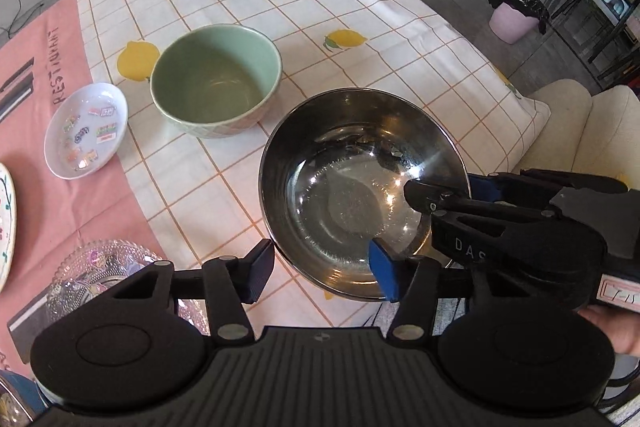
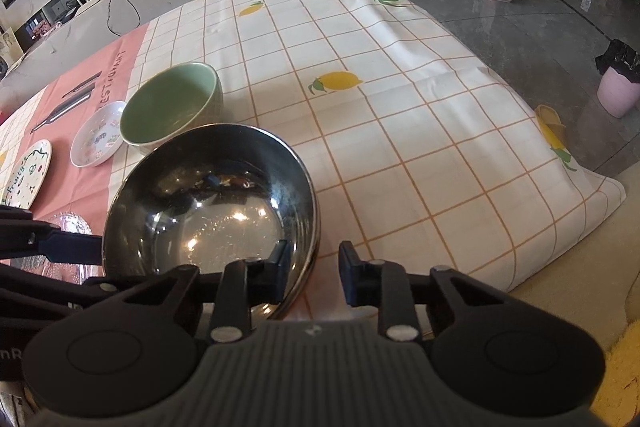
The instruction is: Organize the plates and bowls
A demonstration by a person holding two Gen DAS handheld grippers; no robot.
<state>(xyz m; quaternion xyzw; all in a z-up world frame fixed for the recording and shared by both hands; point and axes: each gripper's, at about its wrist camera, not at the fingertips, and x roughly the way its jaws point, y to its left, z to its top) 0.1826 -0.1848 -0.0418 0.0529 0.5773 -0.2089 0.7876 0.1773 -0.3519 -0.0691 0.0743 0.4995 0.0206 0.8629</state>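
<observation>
Left wrist view, left to right: small decorated dish (image 1: 86, 131) at left edge, green bowl (image 1: 216, 81) at centre-left, steel bowl (image 1: 362, 191) at centre-right on the checked tablecloth (image 1: 320, 7). Left gripper (image 1: 322, 273) straddles the steel bowl's near rim, fingers spread, not pinching. Right gripper (image 2: 314, 273) likewise straddles the rim; contact cannot be confirmed.
</observation>
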